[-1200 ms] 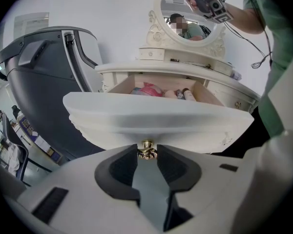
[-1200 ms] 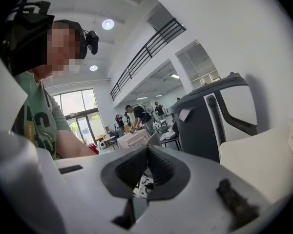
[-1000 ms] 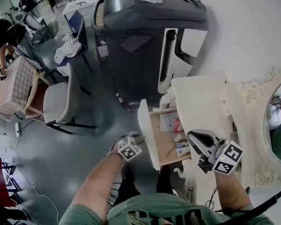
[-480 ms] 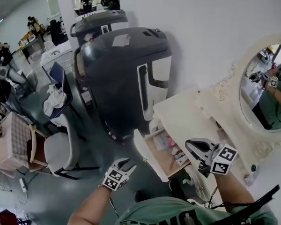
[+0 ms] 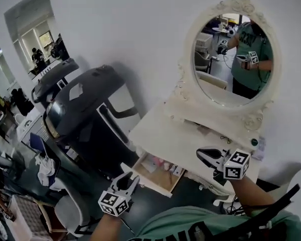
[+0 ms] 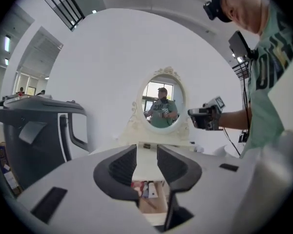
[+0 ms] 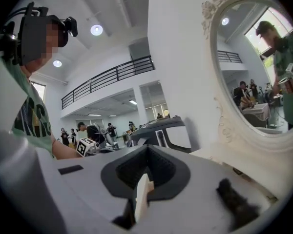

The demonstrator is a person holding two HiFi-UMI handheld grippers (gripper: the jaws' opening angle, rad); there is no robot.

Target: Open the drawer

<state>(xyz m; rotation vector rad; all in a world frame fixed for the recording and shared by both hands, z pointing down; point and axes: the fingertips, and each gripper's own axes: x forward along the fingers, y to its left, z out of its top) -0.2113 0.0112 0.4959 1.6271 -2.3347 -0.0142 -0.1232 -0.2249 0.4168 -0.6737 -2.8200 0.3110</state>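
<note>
The white dressing table (image 5: 175, 134) has its drawer (image 5: 143, 177) pulled out, with small items lying on its wooden bottom. My left gripper (image 5: 129, 177) hangs in the air just left of the drawer's front, touching nothing. Its jaws are open and have just been closing, with nothing between them. Through their gap the left gripper view (image 6: 146, 152) shows the open drawer (image 6: 149, 204). My right gripper (image 5: 200, 153) hovers over the table's near right part. In its own view (image 7: 146, 152) the jaw tips meet, and only a cream edge shows below them.
An oval mirror (image 5: 231, 59) in a carved frame stands at the back of the table and reflects the person. A large dark grey machine (image 5: 85, 109) stands against the wall left of the table. Chairs and people fill the room at the far left.
The head view has swung up from the floor to the wall and mirror. Both grippers have risen, the left one from low beside the drawer's front. The drawer stays pulled out.
</note>
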